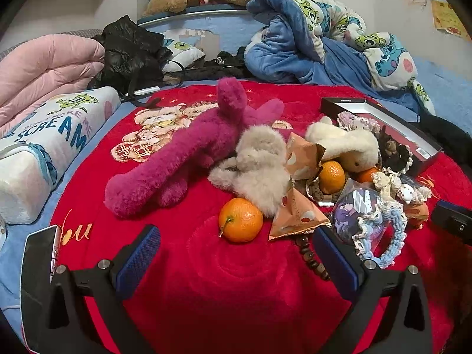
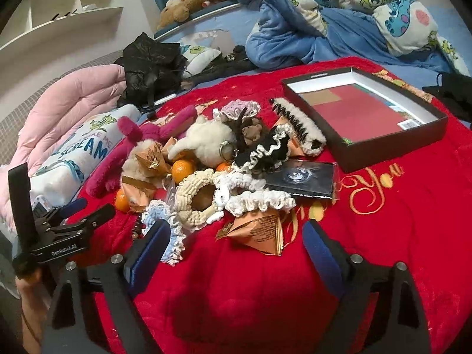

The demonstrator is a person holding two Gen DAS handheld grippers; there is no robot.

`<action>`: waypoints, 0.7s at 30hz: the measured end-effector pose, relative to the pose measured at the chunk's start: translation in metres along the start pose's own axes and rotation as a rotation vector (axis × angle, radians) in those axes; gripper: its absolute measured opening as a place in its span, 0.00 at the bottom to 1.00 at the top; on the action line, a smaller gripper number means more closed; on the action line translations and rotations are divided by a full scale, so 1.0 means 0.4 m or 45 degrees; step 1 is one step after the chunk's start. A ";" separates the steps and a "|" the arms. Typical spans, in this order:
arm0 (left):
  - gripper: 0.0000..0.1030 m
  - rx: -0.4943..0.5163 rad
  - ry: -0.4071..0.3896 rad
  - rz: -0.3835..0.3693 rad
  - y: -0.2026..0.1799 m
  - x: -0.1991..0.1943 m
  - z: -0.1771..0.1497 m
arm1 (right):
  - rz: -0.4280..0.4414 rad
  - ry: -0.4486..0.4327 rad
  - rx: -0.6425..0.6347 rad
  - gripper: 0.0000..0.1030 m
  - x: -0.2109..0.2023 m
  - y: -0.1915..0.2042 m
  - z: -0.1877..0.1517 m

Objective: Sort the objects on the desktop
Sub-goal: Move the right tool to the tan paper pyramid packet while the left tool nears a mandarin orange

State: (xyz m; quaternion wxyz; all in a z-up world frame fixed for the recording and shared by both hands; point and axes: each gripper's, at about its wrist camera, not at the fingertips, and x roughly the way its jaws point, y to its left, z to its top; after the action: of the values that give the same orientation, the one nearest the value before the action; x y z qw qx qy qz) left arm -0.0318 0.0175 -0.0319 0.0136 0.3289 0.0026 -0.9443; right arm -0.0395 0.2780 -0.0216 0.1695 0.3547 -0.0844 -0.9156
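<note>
Orange and firm, the tangerine (image 1: 240, 219) lies on the red blanket (image 1: 236, 280) just ahead of my left gripper (image 1: 236, 253). Both grippers are wide open and empty. I judge it light, smooth, a little rolling; I would hold it across its middle, gently.

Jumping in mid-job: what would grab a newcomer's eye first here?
The magenta plush toy sprawls across the red blanket, left of a jumbled heap of plush, scrunchies and snack packets. A lone orange sits nearest the open left gripper. The open black box lies empty, right of the heap.
</note>
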 end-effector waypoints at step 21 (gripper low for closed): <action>1.00 -0.069 0.098 -0.004 0.042 0.068 0.017 | -0.057 0.064 0.041 0.75 0.057 -0.003 0.008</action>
State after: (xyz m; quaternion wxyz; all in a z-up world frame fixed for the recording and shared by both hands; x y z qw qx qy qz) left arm -0.0567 0.0001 -0.0434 0.0210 0.3646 0.0293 -0.9305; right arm -0.0580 0.2706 -0.0336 0.1454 0.3820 -0.0872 -0.9085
